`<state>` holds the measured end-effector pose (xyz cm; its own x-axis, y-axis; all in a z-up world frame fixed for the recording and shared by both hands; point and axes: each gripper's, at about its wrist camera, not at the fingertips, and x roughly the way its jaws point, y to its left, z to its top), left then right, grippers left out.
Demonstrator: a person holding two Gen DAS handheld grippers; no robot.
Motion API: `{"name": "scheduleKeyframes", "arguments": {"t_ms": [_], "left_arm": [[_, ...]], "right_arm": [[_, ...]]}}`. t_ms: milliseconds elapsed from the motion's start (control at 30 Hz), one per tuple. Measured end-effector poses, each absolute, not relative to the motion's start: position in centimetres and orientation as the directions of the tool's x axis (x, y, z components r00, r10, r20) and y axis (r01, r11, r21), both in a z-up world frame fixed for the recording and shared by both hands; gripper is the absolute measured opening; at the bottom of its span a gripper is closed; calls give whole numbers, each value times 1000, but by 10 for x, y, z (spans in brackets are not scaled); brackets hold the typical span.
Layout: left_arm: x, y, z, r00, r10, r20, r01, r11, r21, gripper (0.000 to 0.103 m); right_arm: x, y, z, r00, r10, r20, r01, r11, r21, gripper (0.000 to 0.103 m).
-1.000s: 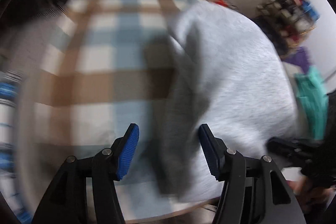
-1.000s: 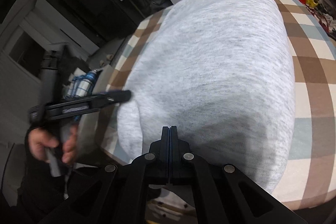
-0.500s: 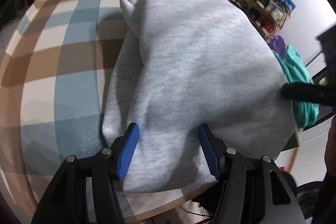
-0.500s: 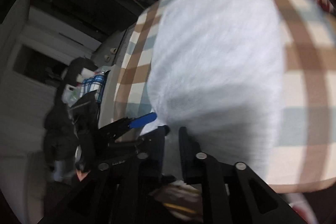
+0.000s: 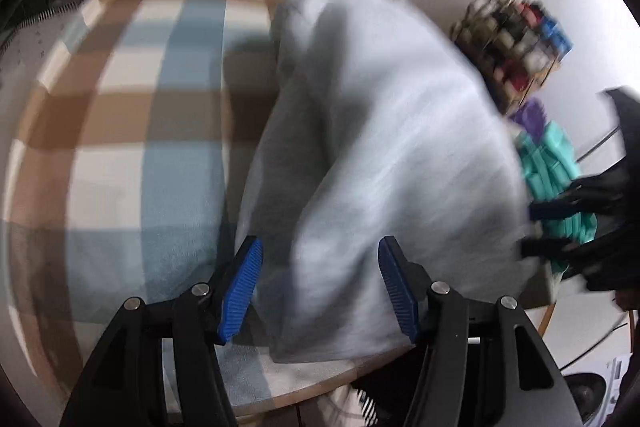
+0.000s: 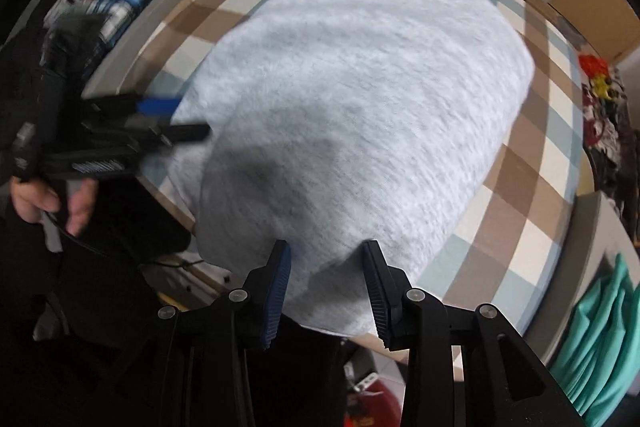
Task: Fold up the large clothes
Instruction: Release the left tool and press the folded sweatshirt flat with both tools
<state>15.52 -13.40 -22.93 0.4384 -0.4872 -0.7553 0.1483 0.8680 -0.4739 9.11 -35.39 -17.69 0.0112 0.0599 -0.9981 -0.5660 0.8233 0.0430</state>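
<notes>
Checked cloth covers my desk (image 6: 516, 163); grey sweatshirt (image 6: 360, 99) lies folded on it, near edge overhanging. Right hand-held gripper (image 6: 326, 287) has just been opening, cloth between the pads, not pinched. Left hand-held gripper (image 5: 320, 287) half-open over its near corner.

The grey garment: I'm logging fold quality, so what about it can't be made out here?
- Garment type and sleeves: folded under; motion blur in left view.
- Its near edge: right view, behind the right gripper.
- Its right edge: left view, blurred beside teal cloth.
</notes>
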Motion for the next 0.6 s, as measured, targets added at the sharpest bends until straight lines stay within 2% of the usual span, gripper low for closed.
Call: {"name": "scheduleKeyframes", "arguments": {"t_ms": [133,200,333,467,533,600], "left_arm": [[144,-139,-197,518,-530,-672,232,843,-485,55],[152,-158,-205,487,-521,-701,258,853,-455,55],[171,-174,-255,380,-447,-809,238,893,-382,56],[170,-169,-260,383,-433,-816,241,900,-364,57],[168,-169,-267,373,-390,-842,236,917,-321,57],[164,-168,-265,372,-396,-839,232,915,-329,57]], "right_arm": [[89,-350,-186,-4,53,-999,-592,805,45,37],[90,-342,-188,-11,46,-999,-603,797,43,37],[92,-334,-190,-23,34,-999,-618,785,41,37],[92,-335,-179,-46,35,-998,-640,767,57,37],[103,-341,-164,-71,73,-995,-609,787,101,35],[123,-345,-136,7,157,-988,-571,812,125,37]]}}
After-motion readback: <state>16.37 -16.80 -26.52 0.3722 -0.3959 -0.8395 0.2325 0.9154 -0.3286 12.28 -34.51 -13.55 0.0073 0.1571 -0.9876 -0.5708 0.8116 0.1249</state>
